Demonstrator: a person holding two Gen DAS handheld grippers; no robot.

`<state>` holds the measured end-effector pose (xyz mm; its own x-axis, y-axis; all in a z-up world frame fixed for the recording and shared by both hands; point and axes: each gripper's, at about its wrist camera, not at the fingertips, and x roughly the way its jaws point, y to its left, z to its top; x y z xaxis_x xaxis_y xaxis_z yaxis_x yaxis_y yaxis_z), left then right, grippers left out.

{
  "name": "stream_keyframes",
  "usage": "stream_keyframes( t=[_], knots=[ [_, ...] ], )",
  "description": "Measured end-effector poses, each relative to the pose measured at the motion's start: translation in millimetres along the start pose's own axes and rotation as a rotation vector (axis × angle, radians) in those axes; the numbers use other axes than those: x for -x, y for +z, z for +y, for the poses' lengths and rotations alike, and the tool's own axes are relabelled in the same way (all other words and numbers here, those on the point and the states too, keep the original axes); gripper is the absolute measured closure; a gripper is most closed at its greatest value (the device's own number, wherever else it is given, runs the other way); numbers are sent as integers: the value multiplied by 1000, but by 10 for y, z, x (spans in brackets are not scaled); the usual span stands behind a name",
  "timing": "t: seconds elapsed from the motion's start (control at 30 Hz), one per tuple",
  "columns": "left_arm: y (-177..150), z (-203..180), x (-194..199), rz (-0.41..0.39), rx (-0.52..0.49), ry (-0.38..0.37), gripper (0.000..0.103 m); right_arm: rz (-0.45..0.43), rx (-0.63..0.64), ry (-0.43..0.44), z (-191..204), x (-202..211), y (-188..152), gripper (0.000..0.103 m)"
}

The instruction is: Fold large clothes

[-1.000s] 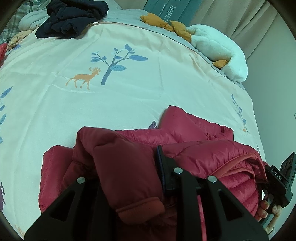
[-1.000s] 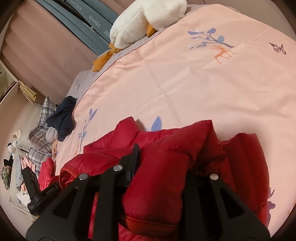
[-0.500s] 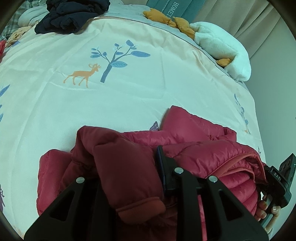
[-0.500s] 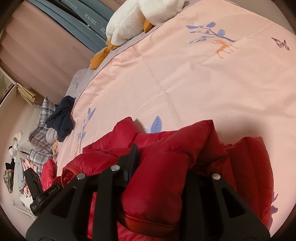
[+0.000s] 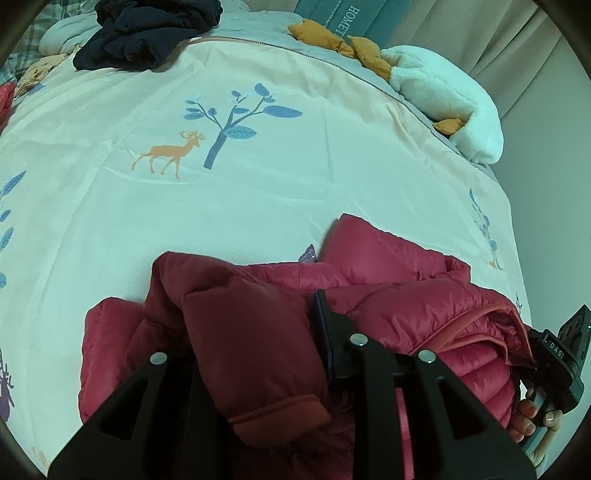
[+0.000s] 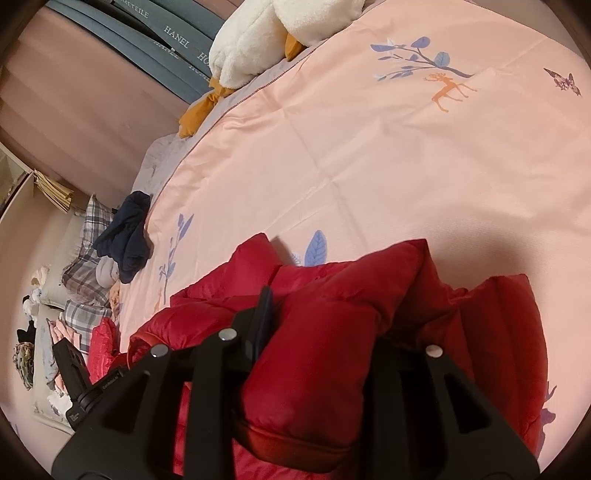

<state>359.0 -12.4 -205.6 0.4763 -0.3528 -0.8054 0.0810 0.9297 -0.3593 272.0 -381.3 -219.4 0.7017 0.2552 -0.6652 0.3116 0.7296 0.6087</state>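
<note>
A red puffer jacket (image 5: 388, 295) lies bunched at the near end of the pale bedcover (image 5: 258, 192) with deer and tree prints. My left gripper (image 5: 251, 325) is shut on a padded sleeve whose cuff (image 5: 280, 413) hangs back between the fingers. In the right wrist view my right gripper (image 6: 332, 321) is likewise shut on the other sleeve of the red jacket (image 6: 321, 354). A hand holds the right gripper (image 5: 561, 354) at the jacket's right end. The left gripper (image 6: 74, 376) shows at the jacket's left end. One fingertip of each gripper is buried under fabric.
A heap of navy clothing (image 5: 147, 33) sits at the far left of the bed. A white plush pillow (image 5: 443, 96) and mustard cushions (image 5: 332, 40) line the headboard side. Plaid pillows (image 6: 88, 236) lie beyond. The bed's right edge meets a wall (image 5: 546, 184).
Both grippers keep the same hold on the sleeves. The views drift only slightly over the bed, and the jacket's shape stays the same.
</note>
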Motion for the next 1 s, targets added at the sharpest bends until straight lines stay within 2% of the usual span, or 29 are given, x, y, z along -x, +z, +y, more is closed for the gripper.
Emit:
stream_keyframes(
  t=[0.23, 0.3, 0.43, 0.53, 0.6, 1.0],
  knots=[
    [-5, 0, 89, -8, 21, -13, 69, 0, -11, 21, 21, 59, -13, 65],
    [-7, 7, 119, -9, 31, -24, 66, -2, -19, 38, 33, 92, -10, 54],
    [-13, 9, 177, -19, 39, -25, 61, -10, -4, 26, 94, 131, -16, 52],
    [-9, 25, 236, -34, 51, -34, 53, -12, -20, 36, 75, 146, -1, 52],
    [-1, 41, 283, -49, 55, -30, 43, -14, -28, 43, 67, 157, 11, 51],
    [12, 37, 351, -64, 38, -3, 41, -21, -25, 45, 89, 184, 47, 46]
  ],
)
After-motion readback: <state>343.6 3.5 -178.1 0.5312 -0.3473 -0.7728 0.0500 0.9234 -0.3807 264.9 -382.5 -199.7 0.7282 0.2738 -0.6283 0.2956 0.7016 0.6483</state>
